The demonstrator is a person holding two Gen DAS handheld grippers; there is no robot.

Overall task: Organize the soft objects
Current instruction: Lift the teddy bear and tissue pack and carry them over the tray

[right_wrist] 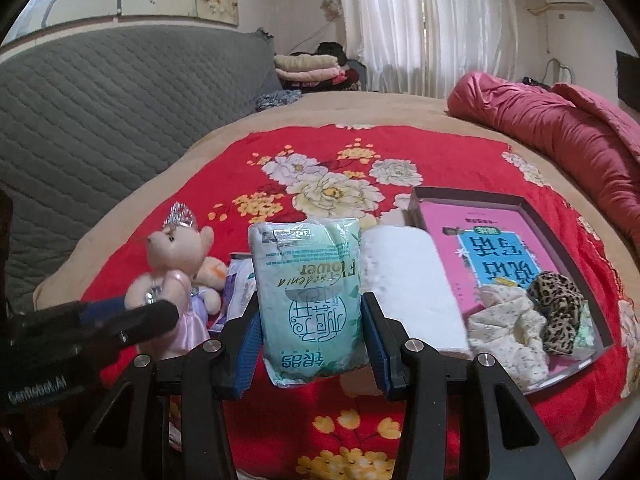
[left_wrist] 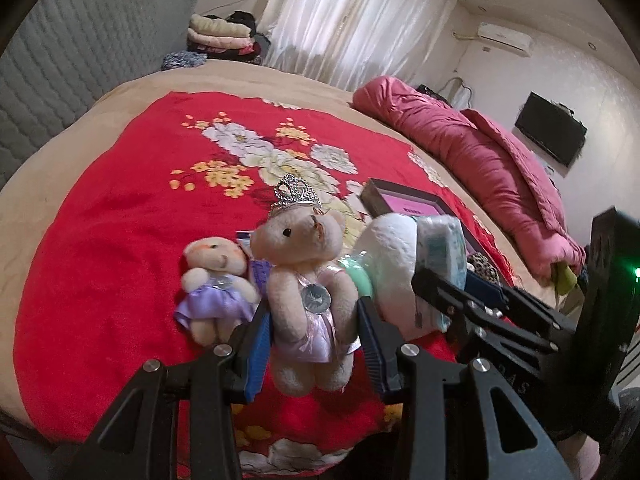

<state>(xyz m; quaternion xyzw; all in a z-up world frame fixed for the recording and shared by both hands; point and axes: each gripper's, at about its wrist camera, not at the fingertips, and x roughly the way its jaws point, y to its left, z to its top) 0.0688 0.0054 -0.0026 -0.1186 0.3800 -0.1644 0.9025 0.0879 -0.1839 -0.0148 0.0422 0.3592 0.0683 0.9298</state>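
A: What carries it all?
B: A bed (right_wrist: pixel 132 216) under a tan cover, with a red floral blanket (right_wrist: pixel 280 152) spread over it.
A: And on the blanket?
B: 1 dark tray (right_wrist: pixel 568 236), 1 small purple-dressed bear (left_wrist: pixel 216 280). A rolled pink quilt (left_wrist: pixel 480 152) lies along the far edge.

Crowned teddy bear (left_wrist: pixel 308 300) upright, green tissue pack (right_wrist: pixel 312 304) upright, both lifted above bed

Each camera rides its own gripper, tilted down over the red floral blanket (left_wrist: pixel 120 240) from close in. Both share the crowned bear (left_wrist: pixel 308 280) at lower centre left, the tissue pack (right_wrist: pixel 312 300) and far curtains (right_wrist: pixel 400 20).
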